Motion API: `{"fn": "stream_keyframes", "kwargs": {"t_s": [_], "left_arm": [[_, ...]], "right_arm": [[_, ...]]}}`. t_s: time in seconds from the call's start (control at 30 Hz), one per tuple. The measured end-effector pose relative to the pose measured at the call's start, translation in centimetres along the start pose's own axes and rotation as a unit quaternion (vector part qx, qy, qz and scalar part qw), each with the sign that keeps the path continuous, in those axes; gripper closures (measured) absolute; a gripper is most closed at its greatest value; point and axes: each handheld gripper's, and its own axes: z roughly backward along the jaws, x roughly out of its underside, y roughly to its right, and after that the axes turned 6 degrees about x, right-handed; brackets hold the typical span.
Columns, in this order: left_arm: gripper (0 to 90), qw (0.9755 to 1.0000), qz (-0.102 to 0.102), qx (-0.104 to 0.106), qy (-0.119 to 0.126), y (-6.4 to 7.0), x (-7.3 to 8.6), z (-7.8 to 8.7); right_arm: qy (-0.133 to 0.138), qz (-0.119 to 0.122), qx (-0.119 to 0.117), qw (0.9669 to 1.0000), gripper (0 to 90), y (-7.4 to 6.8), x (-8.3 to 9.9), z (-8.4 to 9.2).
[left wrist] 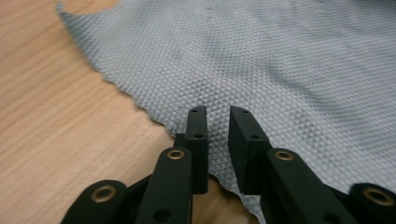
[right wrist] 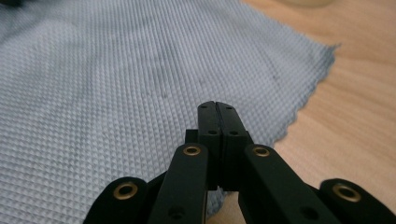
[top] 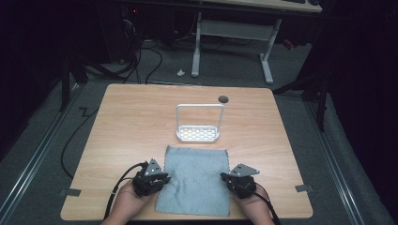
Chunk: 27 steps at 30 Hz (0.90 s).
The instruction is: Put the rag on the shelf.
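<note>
Wooden table [top: 126, 122], grey cloth [top: 196, 178], unmarked

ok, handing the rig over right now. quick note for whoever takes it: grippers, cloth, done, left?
Left gripper: jaws a little apart over the left edge of the grey cloth, nothing pinched.
Right gripper: jaws shut at the cloth's right edge; whether any fabric is caught between them cannot be told.
Cloth lies spread flat on the table, near side. White rack stands just beyond it, apart from the cloth.
Done: both grippers at the side edges.
Left: probably grip both edges, then lift or fold.
</note>
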Motion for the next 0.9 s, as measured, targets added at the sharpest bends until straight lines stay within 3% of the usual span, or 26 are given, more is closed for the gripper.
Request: {"fn": "stream_keyframes", "kwargs": {"t_s": [0.07,0.13,0.2,0.23,0.27,0.3,0.37,0.43,0.57,0.63,0.73,0.83,0.9], "left_arm": [[77.1,0.9995,0.011,0.028,-0.004,0.0,0.2,0.2],[77.9,0.9985,-0.002,0.053,-0.015,0.5,0.4,0.5],[77.9,0.9974,-0.008,0.066,-0.029,0.9,0.5,0.7],[78.1,0.9979,-0.013,0.058,-0.027,0.9,0.5,0.9],[78.3,0.9984,-0.013,0.052,-0.020,0.7,0.5,1.1],[78.6,0.9985,0.017,0.052,0.005,0.5,0.5,1.3],[78.3,0.9979,0.042,0.008,0.049,-1.1,0.3,2.0],[71.1,0.9933,0.074,-0.032,0.084,-2.2,0.2,1.9],[66.1,0.9882,0.096,-0.084,0.085,-3.9,-0.7,-0.1],[62.7,0.9865,0.116,-0.071,0.091,-4.6,-1.1,-0.9],[63.8,0.9878,0.102,-0.084,0.083,-4.7,-2.0,-1.9],[70.6,0.9852,0.125,-0.081,0.085,-4.9,-2.3,-2.4],[78.1,0.9850,0.125,-0.085,0.084,-4.9,-2.3,-2.5]], "right_arm": [[-0.007,0.000,-0.002,1.0000,90.0,0.0,0.0,0.2],[-0.017,0.002,-0.009,0.9998,90.0,-0.1,0.1,0.6],[-0.027,0.018,-0.011,0.9994,90.0,-0.4,0.4,1.3],[-0.026,0.033,-0.005,0.9991,89.7,-0.5,0.6,1.7],[-0.016,0.033,-0.005,0.9993,89.1,-0.5,0.8,2.0],[0.003,0.020,-0.008,0.9998,88.7,-0.4,1.0,2.4],[0.031,-0.015,-0.007,0.9994,83.8,0.3,1.2,3.0],[0.048,-0.034,0.000,0.9982,79.2,0.9,1.1,3.3],[0.058,-0.057,0.018,0.9965,74.7,2.0,1.7,3.1],[0.049,-0.065,0.020,0.9965,73.9,2.3,2.0,2.8],[0.049,-0.074,0.020,0.9958,74.9,2.7,2.0,2.5],[0.056,-0.089,0.021,0.9942,72.8,3.4,1.0,2.1],[0.050,-0.100,0.011,0.9937,72.4,4.0,-0.1,1.1]]}}
